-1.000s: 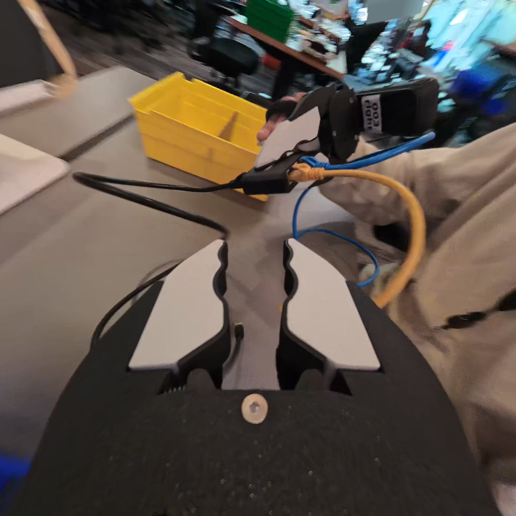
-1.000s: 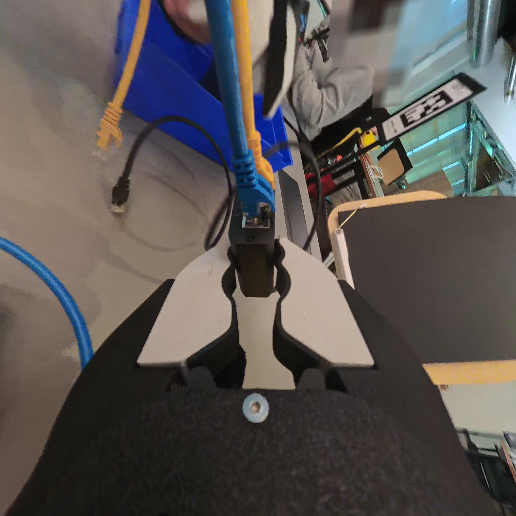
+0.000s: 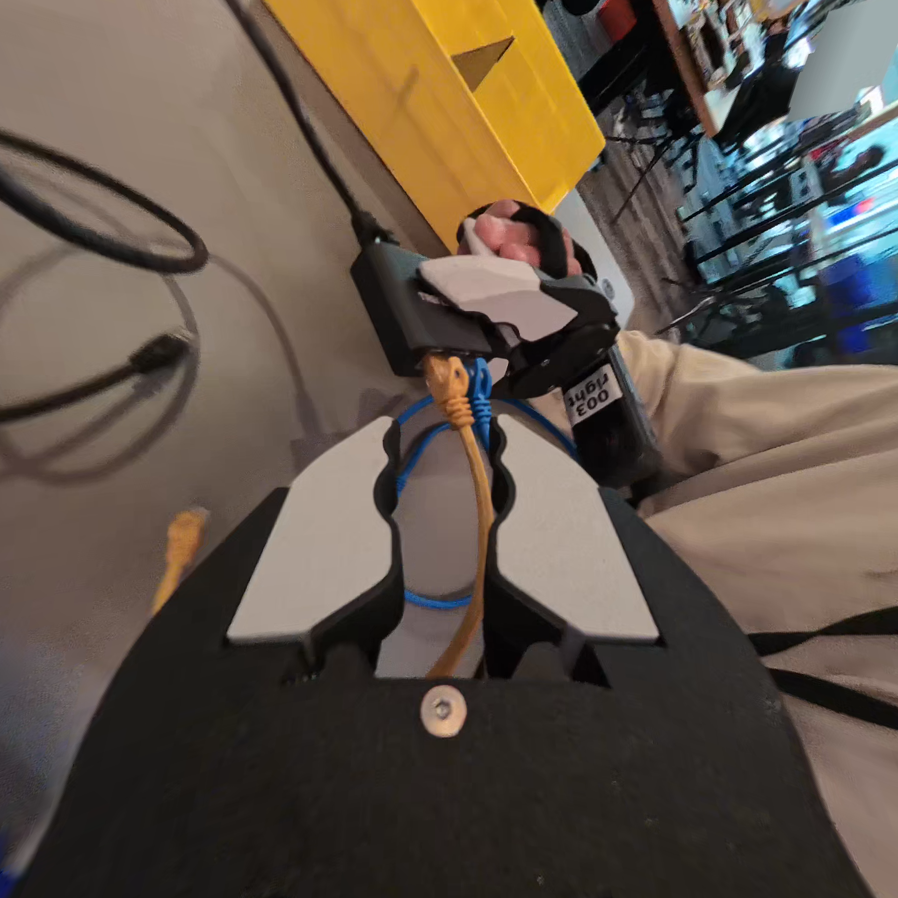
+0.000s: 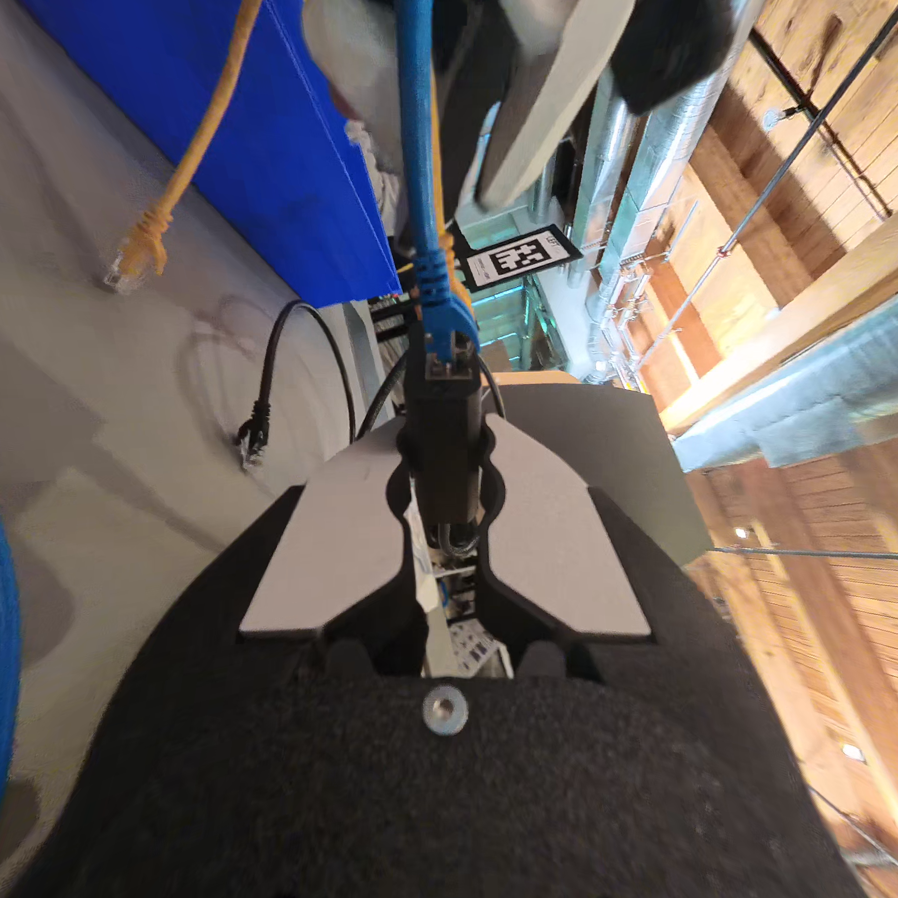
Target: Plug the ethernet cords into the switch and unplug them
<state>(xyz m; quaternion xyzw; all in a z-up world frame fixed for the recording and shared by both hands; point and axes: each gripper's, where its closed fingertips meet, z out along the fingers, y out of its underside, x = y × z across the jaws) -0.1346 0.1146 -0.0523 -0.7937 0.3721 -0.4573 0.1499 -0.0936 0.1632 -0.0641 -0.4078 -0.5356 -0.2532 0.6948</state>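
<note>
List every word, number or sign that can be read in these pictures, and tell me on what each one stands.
I do not copy out writing; these things carry it.
White sticker on the right gripper: two short printed lines.
Black-and-white marker card in the background: square pattern, small blurred print beside it.
Yellow bin, blue bin, switch: no writing visible.

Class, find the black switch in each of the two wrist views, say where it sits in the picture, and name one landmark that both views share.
Left wrist view: the switch sits just above centre, clamped by the right hand-held gripper.
Right wrist view: the switch stands at centre, between that gripper's own fingers.
Shared landmark: the blue cord's plug, seated in the switch beside the yellow cord's plug.
</note>
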